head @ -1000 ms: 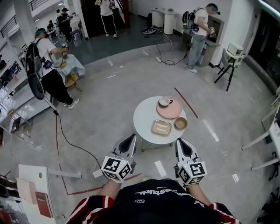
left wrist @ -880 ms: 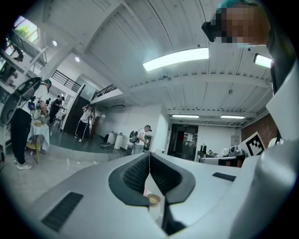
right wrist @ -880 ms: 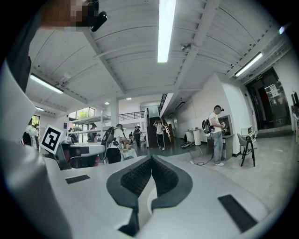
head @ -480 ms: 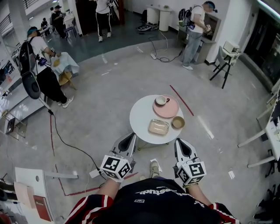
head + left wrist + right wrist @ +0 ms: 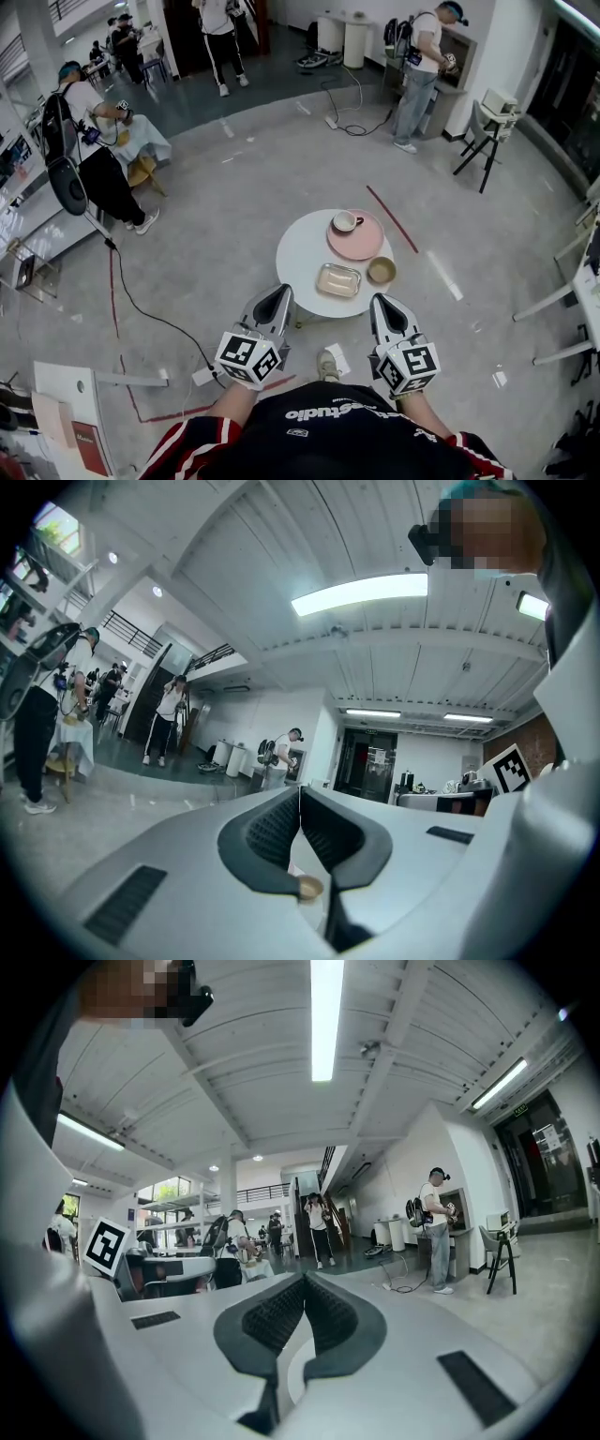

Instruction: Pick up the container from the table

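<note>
The container [image 5: 338, 279], a shallow rectangular beige dish, lies on the near part of a small round white table [image 5: 300, 251] in the head view. My left gripper [image 5: 279, 293] is held level just short of the table's near left edge, jaws together and empty. My right gripper [image 5: 383, 301] is at the near right edge, also shut and empty. In the left gripper view the closed left gripper [image 5: 300, 790] shows a small tan bowl [image 5: 307, 887] through the gap below its pads. The right gripper [image 5: 305, 1280] in its own view is closed too.
A pink plate [image 5: 361, 239] with a white cup [image 5: 345, 221] sits at the table's far side, and a small tan bowl [image 5: 381, 271] is right of the container. A black cable [image 5: 141, 300] runs over the floor at left. People stand farther off.
Both grippers have moved forward toward the table, still shut. The table now lies closer to their tips, and a shoe shows on the floor between them.
</note>
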`<state>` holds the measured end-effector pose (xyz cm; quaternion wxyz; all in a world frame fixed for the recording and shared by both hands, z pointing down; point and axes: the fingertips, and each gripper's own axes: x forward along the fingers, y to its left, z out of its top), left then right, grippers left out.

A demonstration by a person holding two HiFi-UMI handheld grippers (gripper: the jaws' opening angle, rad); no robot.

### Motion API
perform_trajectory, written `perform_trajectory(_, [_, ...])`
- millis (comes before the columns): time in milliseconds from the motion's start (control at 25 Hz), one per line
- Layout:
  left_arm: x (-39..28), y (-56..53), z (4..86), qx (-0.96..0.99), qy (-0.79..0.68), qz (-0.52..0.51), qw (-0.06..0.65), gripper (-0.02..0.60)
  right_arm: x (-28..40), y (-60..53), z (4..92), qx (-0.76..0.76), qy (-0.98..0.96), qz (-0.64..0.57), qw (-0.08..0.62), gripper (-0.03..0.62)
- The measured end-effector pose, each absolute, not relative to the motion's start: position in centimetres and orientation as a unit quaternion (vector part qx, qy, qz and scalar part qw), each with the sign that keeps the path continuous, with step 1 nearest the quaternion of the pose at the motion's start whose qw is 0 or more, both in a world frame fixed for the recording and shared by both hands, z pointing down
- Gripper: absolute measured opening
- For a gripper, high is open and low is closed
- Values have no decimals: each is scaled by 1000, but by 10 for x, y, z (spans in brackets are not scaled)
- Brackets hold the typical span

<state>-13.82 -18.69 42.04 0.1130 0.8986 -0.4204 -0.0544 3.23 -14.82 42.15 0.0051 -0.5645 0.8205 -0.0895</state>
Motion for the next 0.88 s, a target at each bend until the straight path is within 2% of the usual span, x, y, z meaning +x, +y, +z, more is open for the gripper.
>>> perform_trajectory(600, [-116, -233, 417, 900, -420, -50, 104, 25, 53, -195, 421, -554, 827, -94, 23, 6])
perform_trajectory(880, [-116, -245, 418, 901, -418, -50, 104, 25, 47, -208, 420, -549, 831, -88, 21, 37])
